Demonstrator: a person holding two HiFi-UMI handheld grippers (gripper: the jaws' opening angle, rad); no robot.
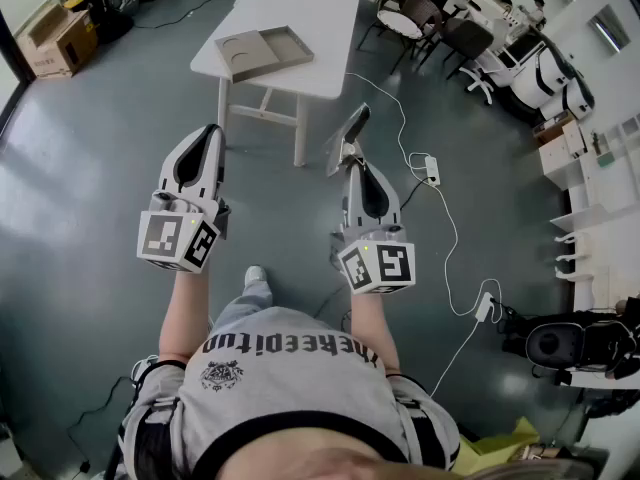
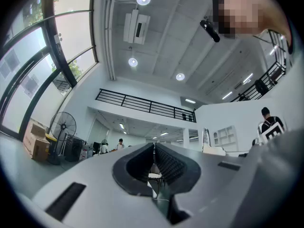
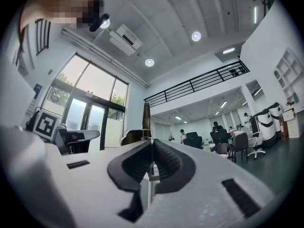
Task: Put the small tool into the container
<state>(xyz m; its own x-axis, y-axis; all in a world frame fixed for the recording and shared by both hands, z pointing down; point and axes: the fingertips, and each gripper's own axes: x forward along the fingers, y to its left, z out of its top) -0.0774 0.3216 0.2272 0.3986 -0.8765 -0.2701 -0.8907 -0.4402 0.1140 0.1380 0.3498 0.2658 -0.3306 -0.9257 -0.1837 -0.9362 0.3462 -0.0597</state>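
A flat grey-brown tray-like container with a round recess lies on the near left corner of a white table. It stands well ahead of both grippers. My right gripper is shut on a small thin grey tool, which sticks up and forward past the fingertips. In the right gripper view the tool shows as a dark narrow blade rising from the closed right gripper. My left gripper is held level beside it over the floor. In its own view the left gripper is shut with nothing in it.
A white cable with a power strip runs across the grey floor to the right of the table legs. Office chairs stand at the far right. A cardboard box sits at the far left.
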